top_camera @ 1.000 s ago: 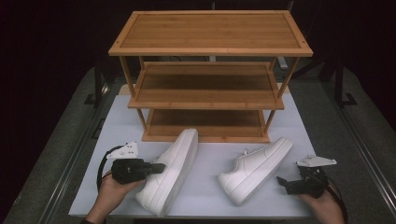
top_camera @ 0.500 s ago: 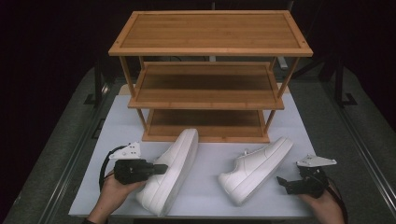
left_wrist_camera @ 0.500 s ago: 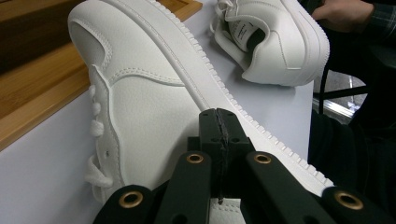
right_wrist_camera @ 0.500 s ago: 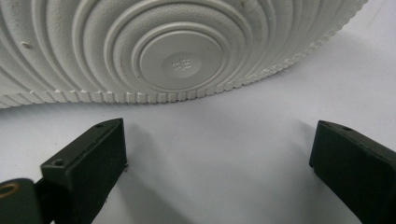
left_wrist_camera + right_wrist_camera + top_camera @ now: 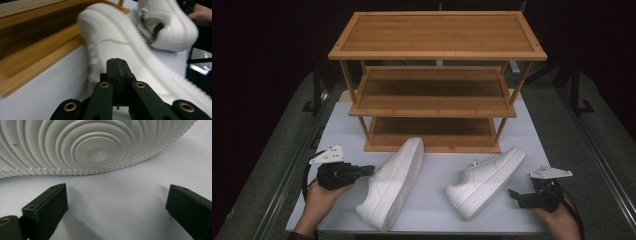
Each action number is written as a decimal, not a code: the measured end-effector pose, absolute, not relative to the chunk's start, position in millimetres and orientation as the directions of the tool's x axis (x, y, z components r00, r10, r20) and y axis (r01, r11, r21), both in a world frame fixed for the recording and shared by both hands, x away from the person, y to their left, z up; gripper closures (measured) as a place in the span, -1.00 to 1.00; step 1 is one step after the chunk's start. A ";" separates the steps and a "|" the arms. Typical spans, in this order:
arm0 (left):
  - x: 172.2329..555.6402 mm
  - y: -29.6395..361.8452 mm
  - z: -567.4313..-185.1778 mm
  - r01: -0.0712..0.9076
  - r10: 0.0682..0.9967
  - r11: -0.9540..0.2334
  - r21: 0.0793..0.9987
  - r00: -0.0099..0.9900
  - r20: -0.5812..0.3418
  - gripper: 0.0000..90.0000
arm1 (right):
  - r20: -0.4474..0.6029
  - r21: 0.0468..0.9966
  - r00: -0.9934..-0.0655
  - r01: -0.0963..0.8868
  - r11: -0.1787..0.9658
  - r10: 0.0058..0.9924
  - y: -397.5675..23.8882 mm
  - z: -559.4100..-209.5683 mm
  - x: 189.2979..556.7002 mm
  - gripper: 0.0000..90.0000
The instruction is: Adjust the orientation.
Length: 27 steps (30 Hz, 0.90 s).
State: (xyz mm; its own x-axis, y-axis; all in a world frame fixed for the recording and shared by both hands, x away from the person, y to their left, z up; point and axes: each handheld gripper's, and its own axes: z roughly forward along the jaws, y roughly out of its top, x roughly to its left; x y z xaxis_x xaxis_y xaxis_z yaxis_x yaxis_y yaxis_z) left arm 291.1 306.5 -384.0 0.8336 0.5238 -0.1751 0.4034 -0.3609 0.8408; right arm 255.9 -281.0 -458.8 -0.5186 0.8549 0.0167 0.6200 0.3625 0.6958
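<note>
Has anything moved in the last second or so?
The left gripper, jaws shut, slid a little toward the left shoe, its tip now close by the shoe's side. The right gripper, both shoes including the right shoe, and the wooden rack stayed put.

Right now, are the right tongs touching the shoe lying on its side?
Apart. The right gripper view shows the open right tongs short of the shoe's sole, with bare white table between them.

Two white shoes [image 5: 392,182] [image 5: 486,179], one three-shelf wooden rack [image 5: 437,80], two tongs [image 5: 368,170] [image 5: 515,196]
</note>
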 end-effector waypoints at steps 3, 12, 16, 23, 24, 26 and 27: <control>297.0 313.5 -396.4 0.443 0.557 -0.377 0.813 0.810 -0.183 1.00 | 0.017 0.696 -0.519 0.620 0.363 0.855 -281.0 -458.8 255.8 -0.92; 297.6 300.8 -405.6 0.452 0.518 -0.403 0.796 0.829 -0.208 1.00 | 0.017 0.696 -0.519 0.620 0.362 0.855 -281.0 -458.8 255.8 -0.92; 295.8 294.1 -405.0 0.441 0.501 -0.400 0.803 0.839 -0.211 1.00 | 0.017 0.696 -0.519 0.620 0.362 0.855 -281.0 -458.8 255.9 -0.92; 293.5 287.4 -400.9 0.425 0.460 -0.375 0.824 0.857 -0.233 1.00 | 0.017 0.696 -0.519 0.620 0.362 0.855 -281.0 -458.8 255.9 -0.92; 293.5 287.4 -400.9 0.425 0.460 -0.375 0.824 0.857 -0.233 1.00 | 0.017 0.696 -0.519 0.620 0.362 0.855 -281.0 -458.8 255.9 -0.92; 292.7 283.7 -400.3 0.422 0.446 -0.366 0.829 0.862 -0.242 1.00 | 0.017 0.696 -0.519 0.620 0.362 0.855 -281.0 -458.8 255.9 -0.92; 292.4 282.3 -400.1 0.419 0.441 -0.364 0.832 0.864 -0.242 1.00 | 0.017 0.696 -0.518 0.620 0.362 0.855 -281.0 -458.8 255.8 -0.92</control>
